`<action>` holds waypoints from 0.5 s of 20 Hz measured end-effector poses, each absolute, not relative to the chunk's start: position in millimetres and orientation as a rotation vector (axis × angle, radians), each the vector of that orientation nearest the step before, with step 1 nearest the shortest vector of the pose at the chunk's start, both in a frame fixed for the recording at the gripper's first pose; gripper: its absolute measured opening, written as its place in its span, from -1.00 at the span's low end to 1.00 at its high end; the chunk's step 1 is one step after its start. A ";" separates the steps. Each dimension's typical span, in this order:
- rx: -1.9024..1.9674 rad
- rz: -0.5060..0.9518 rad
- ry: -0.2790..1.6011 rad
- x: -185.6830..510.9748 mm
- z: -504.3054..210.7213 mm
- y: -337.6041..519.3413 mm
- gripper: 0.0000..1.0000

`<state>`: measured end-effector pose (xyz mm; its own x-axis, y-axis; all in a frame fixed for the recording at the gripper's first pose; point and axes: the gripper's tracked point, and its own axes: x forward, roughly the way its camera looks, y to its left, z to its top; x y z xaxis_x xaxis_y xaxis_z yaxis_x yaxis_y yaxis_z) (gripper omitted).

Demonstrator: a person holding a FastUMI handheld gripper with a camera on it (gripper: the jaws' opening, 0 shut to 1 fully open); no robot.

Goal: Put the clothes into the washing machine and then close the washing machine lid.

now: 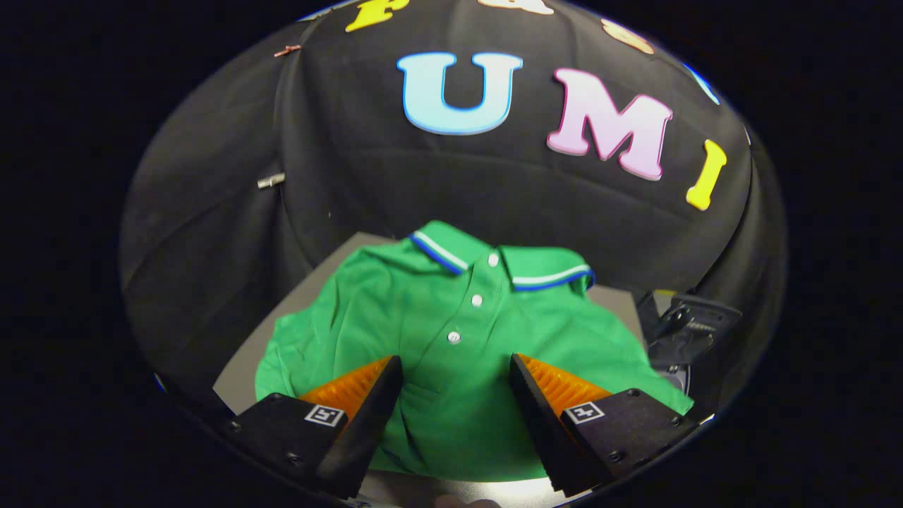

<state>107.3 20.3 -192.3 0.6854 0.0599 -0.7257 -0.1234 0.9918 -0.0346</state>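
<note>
Green cloth takes up most of what we see from the tongs (455,370): a polo shirt (451,353) lies spread face up on the grey bench (243,367), its collar with white and blue stripes toward the bench's far edge and the black cloth wall (353,176) behind it. Three white buttons (476,300) run down its front. Our tongs stand wide apart with nothing between the orange fingers (564,384) but the shirt's lower front, which they hover over; whether the tips touch the cloth we cannot tell. At the bench's right edge, just beside the shirt's sleeve, sits a dark machine part (688,328), too unclear for us to name.
</note>
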 end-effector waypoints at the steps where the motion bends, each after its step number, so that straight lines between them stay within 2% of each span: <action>1: -0.043 0.095 0.801 112.1 -192.9 20.7 0.96; 3: -0.005 0.092 0.790 108.9 -193.8 19.9 0.95; 5: -0.024 0.148 0.752 109.3 -193.6 24.5 0.90; 7: -0.035 0.202 0.725 108.5 -191.9 31.9 0.38; 10: -0.027 0.193 0.762 106.5 -193.9 26.8 -0.39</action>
<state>106.5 26.8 -193.9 0.7065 0.1638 -0.6885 -0.1831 0.9820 0.0458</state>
